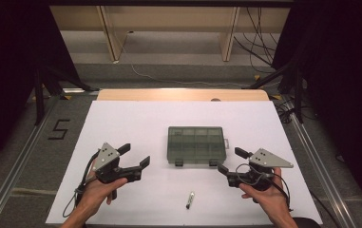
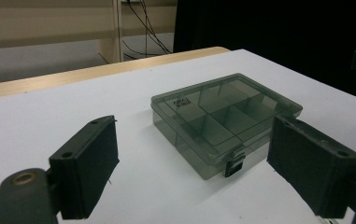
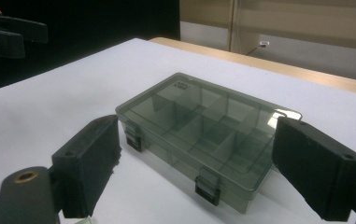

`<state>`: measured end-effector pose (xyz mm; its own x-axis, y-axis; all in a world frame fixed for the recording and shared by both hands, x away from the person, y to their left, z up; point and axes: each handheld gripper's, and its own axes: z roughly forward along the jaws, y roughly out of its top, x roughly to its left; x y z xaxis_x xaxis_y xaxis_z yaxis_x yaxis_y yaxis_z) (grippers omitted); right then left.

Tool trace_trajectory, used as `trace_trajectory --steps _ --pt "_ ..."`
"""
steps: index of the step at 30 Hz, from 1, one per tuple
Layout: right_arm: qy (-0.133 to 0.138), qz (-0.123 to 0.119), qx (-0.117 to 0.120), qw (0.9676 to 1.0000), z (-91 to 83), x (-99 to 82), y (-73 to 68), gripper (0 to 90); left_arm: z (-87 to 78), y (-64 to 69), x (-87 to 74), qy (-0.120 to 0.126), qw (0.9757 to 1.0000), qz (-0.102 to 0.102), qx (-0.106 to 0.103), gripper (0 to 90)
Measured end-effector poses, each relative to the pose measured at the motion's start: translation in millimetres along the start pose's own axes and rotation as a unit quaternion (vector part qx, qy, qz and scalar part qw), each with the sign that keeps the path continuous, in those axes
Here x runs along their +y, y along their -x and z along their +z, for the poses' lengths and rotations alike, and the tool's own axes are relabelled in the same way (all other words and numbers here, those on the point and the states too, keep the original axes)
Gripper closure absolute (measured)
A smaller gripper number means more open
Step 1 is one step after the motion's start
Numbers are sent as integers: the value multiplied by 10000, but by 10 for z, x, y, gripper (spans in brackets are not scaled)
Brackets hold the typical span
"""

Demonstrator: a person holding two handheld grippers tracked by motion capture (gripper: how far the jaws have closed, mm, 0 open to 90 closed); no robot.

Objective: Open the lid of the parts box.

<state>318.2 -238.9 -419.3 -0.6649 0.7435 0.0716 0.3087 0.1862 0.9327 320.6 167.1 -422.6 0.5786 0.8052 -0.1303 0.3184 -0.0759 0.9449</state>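
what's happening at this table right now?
A person holds a two-jaw gripper in each hand over a white table. The left gripper and the right gripper both stand open and empty, one on each side of a closed, smoky clear compartment box with both front latches shut. Neither touches it. A small pen-like item lies nearer the person, untouched.

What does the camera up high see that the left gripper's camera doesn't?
The high view alone has the small pen-like stick on the near table, both hands with their open tools, and the floor's 5 mark. The left gripper view alone gives a close look at the box's label. Both share the closed grey compartment box on the white table.
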Motion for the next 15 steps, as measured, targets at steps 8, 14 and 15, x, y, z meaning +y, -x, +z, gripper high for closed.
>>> trace_trajectory --steps 8,14,15 --pt "-2 23 3 10000 -4 9 -8 162 31 -10 -7 -85 9999 15 83 157" --pt "-38 13 -17 10000 -15 25 10 159 64 -13 -5 -108 9999 11 118 161" --pt "124 -158 -95 9998 0 27 41 159 71 -15 -4 -114 9998 11 130 160"
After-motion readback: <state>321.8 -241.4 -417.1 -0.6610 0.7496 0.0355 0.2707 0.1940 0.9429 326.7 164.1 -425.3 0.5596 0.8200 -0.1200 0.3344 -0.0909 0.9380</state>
